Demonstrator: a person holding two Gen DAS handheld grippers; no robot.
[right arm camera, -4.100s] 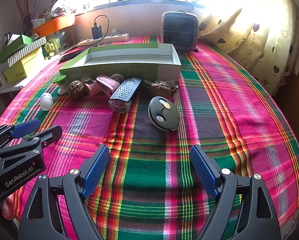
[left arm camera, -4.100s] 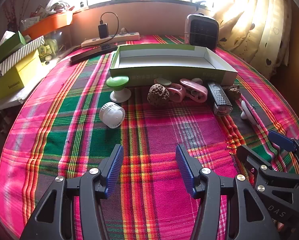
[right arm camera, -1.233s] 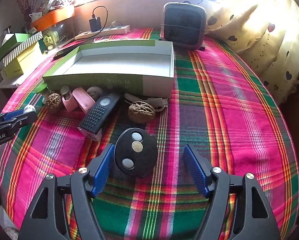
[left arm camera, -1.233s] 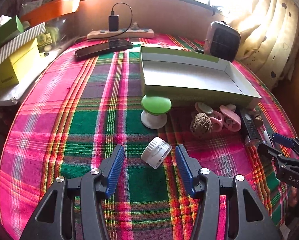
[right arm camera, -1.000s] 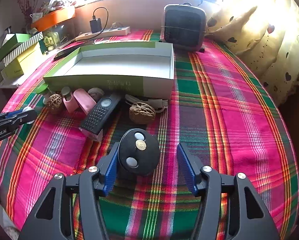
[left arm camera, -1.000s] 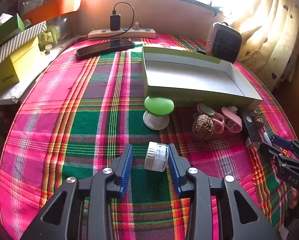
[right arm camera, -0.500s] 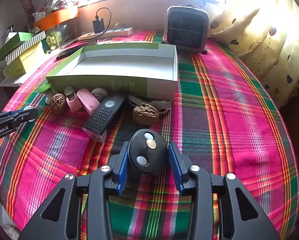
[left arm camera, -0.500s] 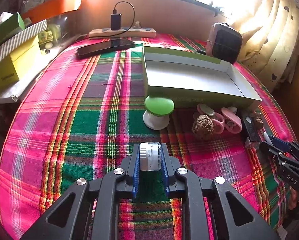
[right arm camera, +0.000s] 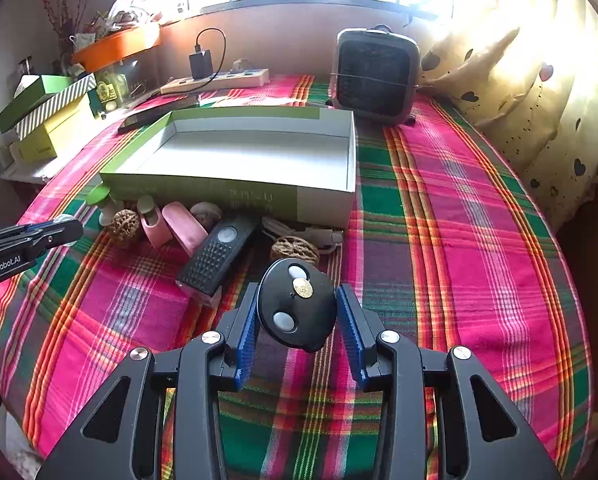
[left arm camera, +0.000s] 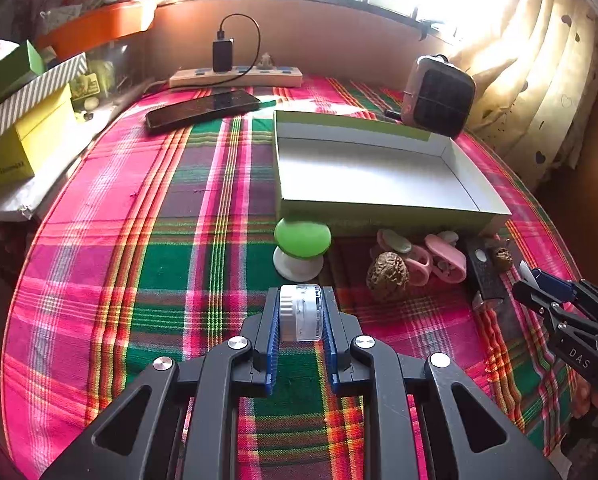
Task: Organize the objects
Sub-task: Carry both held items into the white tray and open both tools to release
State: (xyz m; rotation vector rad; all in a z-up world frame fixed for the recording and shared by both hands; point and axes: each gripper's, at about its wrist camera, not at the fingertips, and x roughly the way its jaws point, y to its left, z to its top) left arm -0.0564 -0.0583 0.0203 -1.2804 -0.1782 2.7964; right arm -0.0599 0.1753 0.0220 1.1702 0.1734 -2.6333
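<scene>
My left gripper (left arm camera: 300,312) is shut on a small white round jar (left arm camera: 300,313), its blue pads pressed on both sides, low over the plaid cloth. My right gripper (right arm camera: 297,312) is shut on a black oval device with round buttons (right arm camera: 297,308). The open green and white box (left arm camera: 379,168) (right arm camera: 239,152) lies beyond both. Along its near wall lie a green-topped white stand (left arm camera: 302,246), a walnut (left arm camera: 387,276), pink clips (left arm camera: 439,258), a black remote (right arm camera: 219,254) and a second walnut (right arm camera: 295,250).
A phone (left arm camera: 203,110) and a power strip with charger (left arm camera: 235,74) lie at the back. A small heater (right arm camera: 375,76) stands behind the box. Stacked yellow and green boxes (left arm camera: 15,120) sit at the left edge. A curtain (right arm camera: 539,100) hangs on the right.
Both grippers moved forward to their objects and shut: the left on the white jar, the right on the black oval device. Both have held still in the last half second.
</scene>
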